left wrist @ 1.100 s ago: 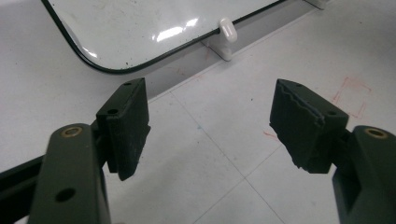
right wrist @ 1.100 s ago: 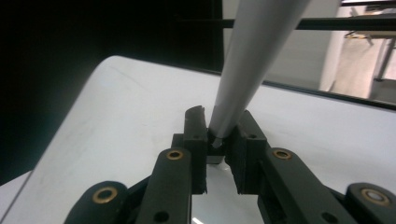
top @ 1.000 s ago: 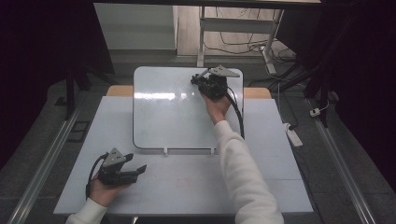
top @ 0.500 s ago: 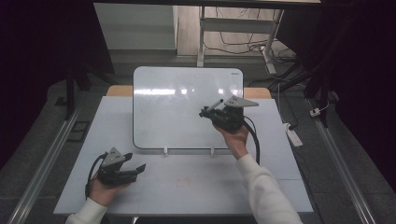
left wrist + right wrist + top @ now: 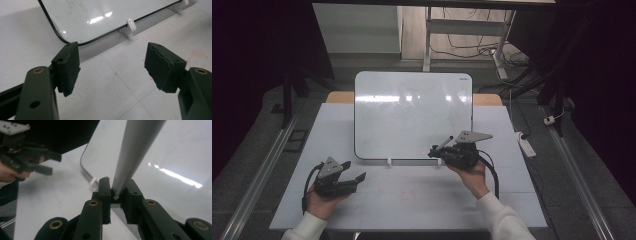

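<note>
A white whiteboard (image 5: 412, 112) stands tilted on small white feet (image 5: 130, 25) at the back of the pale table (image 5: 412, 200). My right gripper (image 5: 433, 151) hovers at the board's near right corner, shut on a slim grey marker (image 5: 444, 143) that points up and toward the board. In the right gripper view the marker (image 5: 135, 152) rises from between the closed pads of the right gripper (image 5: 117, 187), with the board (image 5: 180, 157) behind it. My left gripper (image 5: 353, 170) rests on the table at the near left, open and with nothing in it. Bare table shows between the pads of the left gripper (image 5: 112, 62).
A white power strip (image 5: 526, 145) lies off the table's right edge, with cables and desk legs on the floor behind the board. Faint red marks (image 5: 197, 55) stain the tabletop near the left gripper. In the right gripper view, the left gripper (image 5: 47, 162) sits off to the left.
My right gripper has come back from the board's far right corner, down across its face to the near right edge, still holding the marker. The left gripper has stayed put.
</note>
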